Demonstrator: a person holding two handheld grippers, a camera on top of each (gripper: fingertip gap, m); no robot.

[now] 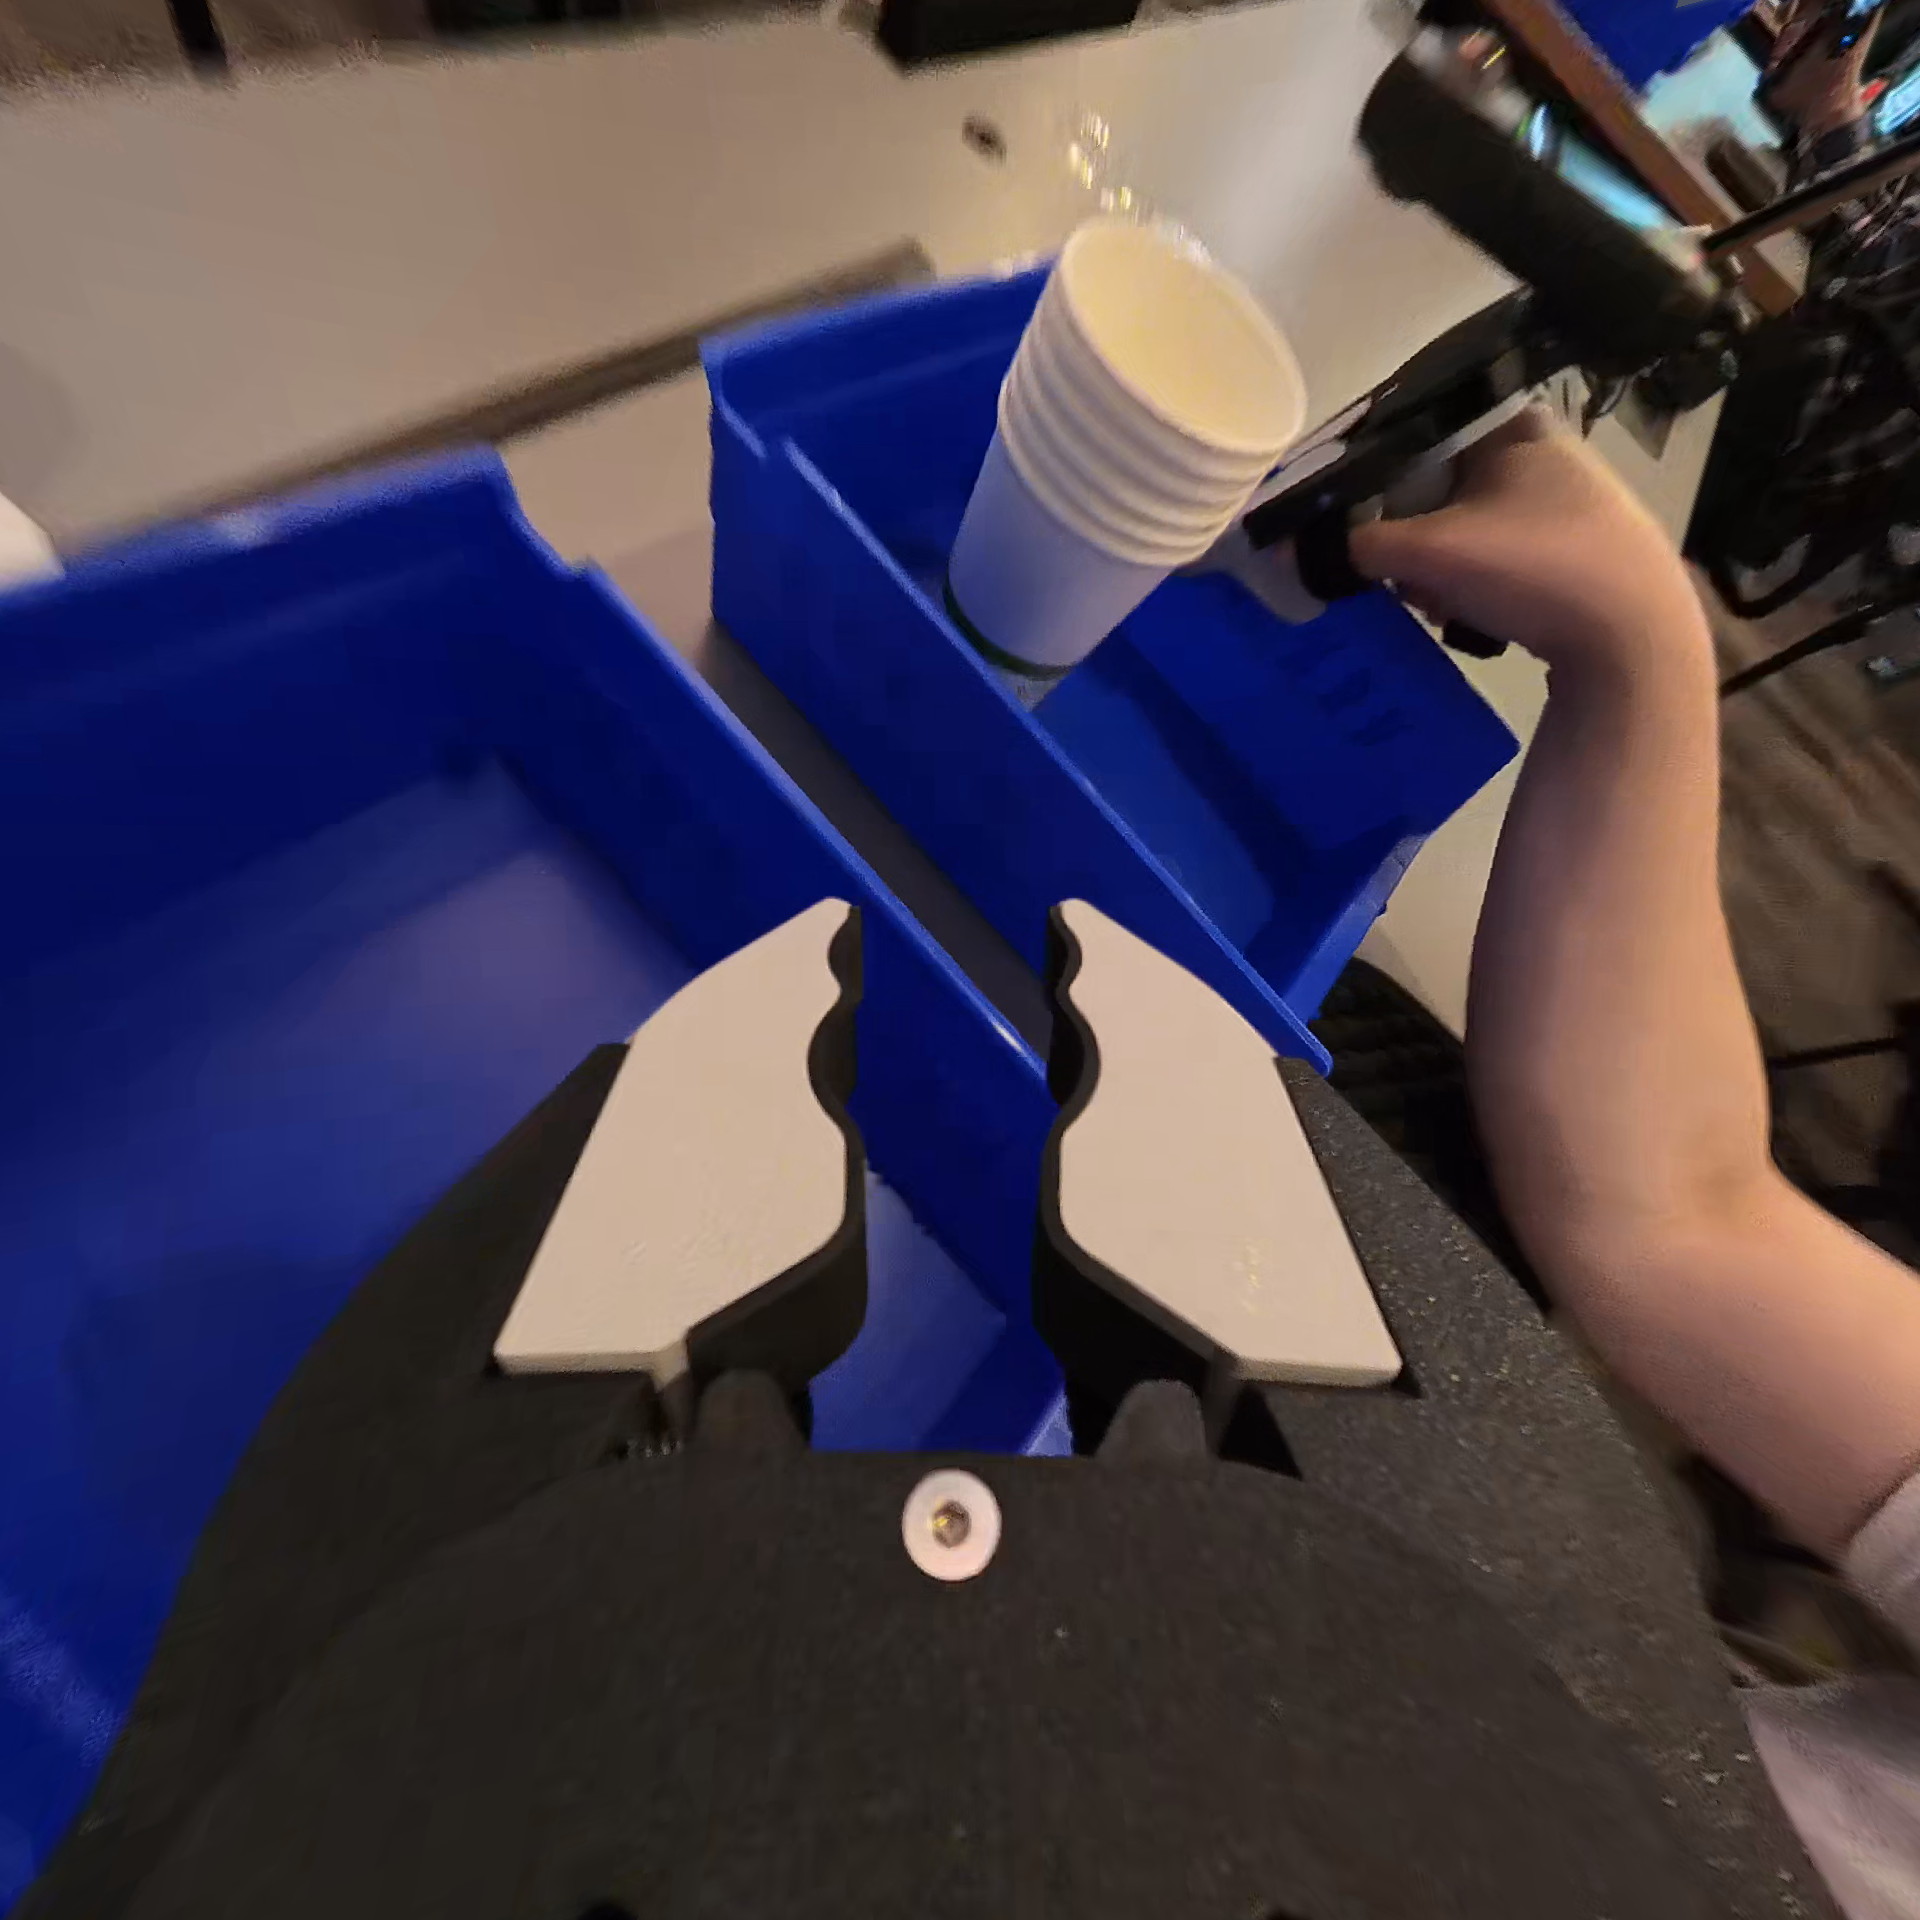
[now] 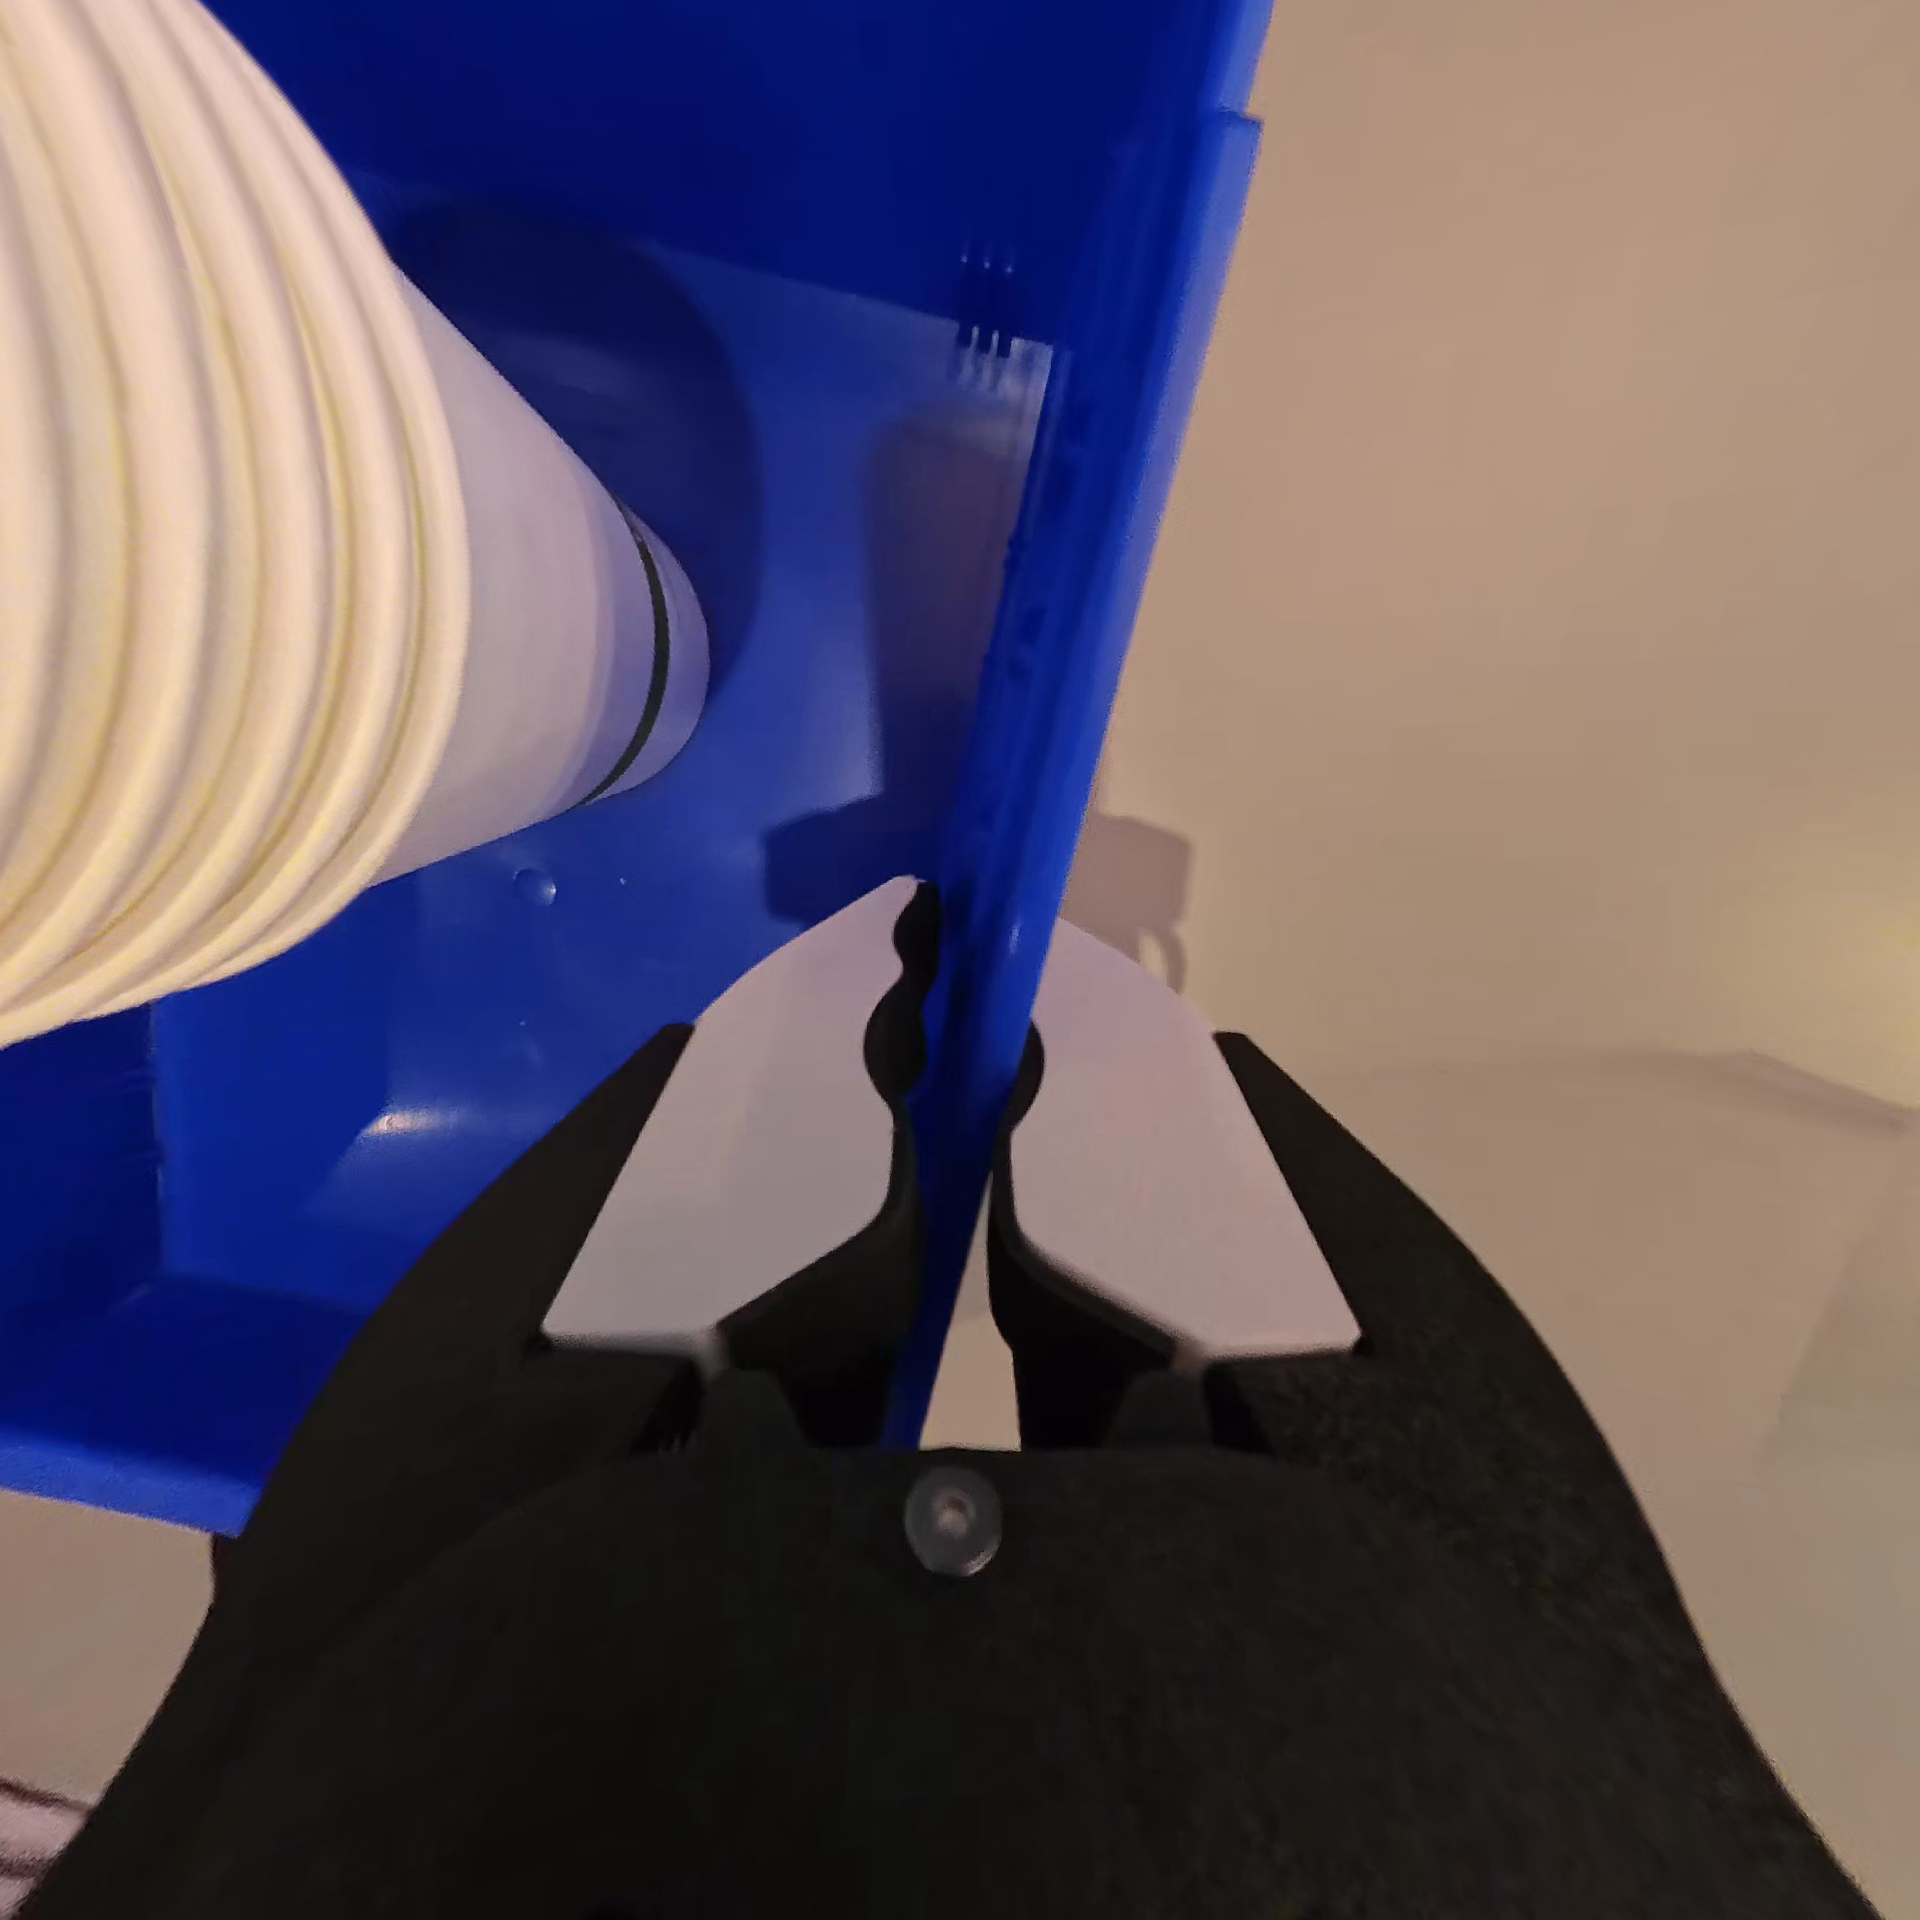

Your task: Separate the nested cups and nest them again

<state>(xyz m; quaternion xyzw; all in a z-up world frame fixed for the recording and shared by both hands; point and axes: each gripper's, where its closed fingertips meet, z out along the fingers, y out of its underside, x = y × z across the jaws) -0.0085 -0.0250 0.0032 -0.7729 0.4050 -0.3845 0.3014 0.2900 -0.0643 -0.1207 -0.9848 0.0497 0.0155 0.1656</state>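
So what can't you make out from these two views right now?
- Cup stack base: left wrist view, hidden behind the right bin wall.
- Cup count: both views, rims blurred.
- Right gripper far fingertip: right wrist view, hidden behind the bin wall.
- Left bin contents: cut off by the left gripper.

Warm, dim indoor light; motion blur smears the stack of cups (image 2: 208, 540) up close, wide-angle bending curves the blue bin (image 1: 312, 831) edges, background soft.
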